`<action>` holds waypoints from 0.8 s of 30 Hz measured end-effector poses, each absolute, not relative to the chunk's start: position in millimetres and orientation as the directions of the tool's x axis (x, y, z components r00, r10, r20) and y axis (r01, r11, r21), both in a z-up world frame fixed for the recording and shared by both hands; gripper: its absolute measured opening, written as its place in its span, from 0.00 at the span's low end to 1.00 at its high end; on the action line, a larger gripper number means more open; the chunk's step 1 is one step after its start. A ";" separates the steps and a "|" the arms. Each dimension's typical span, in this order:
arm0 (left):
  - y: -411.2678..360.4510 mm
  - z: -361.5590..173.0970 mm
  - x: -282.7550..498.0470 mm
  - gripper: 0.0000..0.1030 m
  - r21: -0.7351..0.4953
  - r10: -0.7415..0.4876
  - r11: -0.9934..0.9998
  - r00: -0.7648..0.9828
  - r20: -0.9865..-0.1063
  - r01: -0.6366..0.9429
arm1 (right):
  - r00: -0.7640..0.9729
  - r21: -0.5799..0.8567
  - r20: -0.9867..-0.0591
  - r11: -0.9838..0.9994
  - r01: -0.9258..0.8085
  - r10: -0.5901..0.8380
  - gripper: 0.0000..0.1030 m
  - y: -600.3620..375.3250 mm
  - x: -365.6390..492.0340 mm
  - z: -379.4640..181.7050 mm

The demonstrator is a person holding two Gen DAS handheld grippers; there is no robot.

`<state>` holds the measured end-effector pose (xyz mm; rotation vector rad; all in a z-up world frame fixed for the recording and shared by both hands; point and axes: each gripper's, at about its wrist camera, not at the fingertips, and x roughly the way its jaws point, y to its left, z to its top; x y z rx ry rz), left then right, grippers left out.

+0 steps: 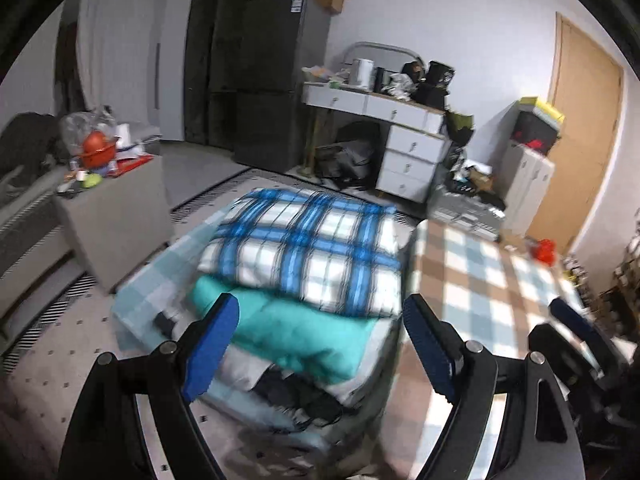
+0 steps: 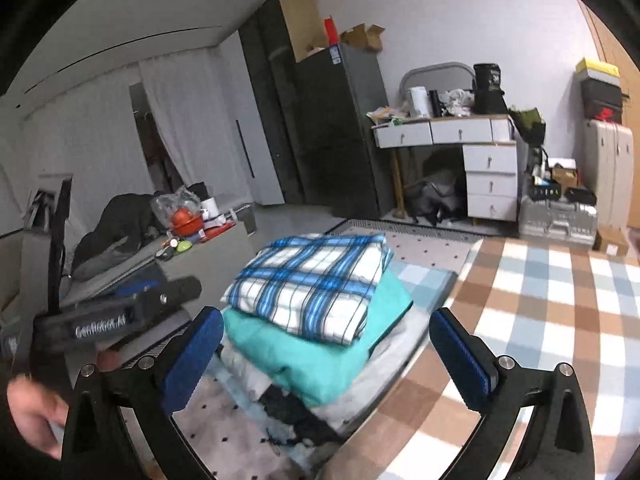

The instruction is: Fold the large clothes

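A folded blue-and-white plaid garment (image 1: 304, 248) lies on top of a stack, over a folded teal piece (image 1: 296, 332) and several grey and dark folded items. The stack also shows in the right wrist view, plaid (image 2: 316, 280) over teal (image 2: 316, 352). My left gripper (image 1: 320, 344) is open and empty, held just in front of the stack. My right gripper (image 2: 332, 352) is open and empty, also in front of the stack. The right gripper's blue finger (image 1: 572, 320) shows at the right edge of the left wrist view. The left gripper body (image 2: 116, 312) shows at left in the right wrist view.
A brown, blue and white checked cloth (image 2: 540, 320) lies spread to the right of the stack. A beige cabinet (image 1: 116, 216) with clutter stands at left. A dark fridge (image 1: 280, 80), a white desk with drawers (image 1: 408, 136), a suitcase (image 2: 608, 160) and a wooden door (image 1: 580, 136) stand behind.
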<state>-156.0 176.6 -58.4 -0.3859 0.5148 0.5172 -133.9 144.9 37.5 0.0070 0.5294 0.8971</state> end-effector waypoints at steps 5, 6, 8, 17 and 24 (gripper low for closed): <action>173.5 -75.5 -169.7 0.79 -0.186 0.447 0.759 0.707 -0.549 -0.624 | 0.435 0.254 -0.492 0.602 -0.757 0.754 1.00 146.9 -146.2 22.7; 174.8 -79.8 -171.6 0.79 -0.192 0.457 0.748 0.703 -0.545 -0.635 | 0.427 0.265 -0.500 0.602 -0.753 0.754 1.00 148.5 -147.1 20.6; 175.4 -84.5 -170.9 0.79 -0.194 0.462 0.739 0.695 -0.552 -0.645 | 0.441 0.251 -0.494 0.608 -0.753 0.750 1.00 151.2 -153.9 18.4; 159.7 -88.8 -180.2 0.79 -0.184 0.485 0.736 0.696 -0.530 -0.652 | 0.532 0.130 -0.411 0.626 -0.769 0.740 1.00 159.9 -170.7 16.3; 152.6 -94.8 -181.7 0.79 -0.189 0.461 0.752 0.709 -0.534 -0.632 | 0.518 0.159 -0.418 0.622 -0.767 0.746 1.00 161.8 -162.7 14.6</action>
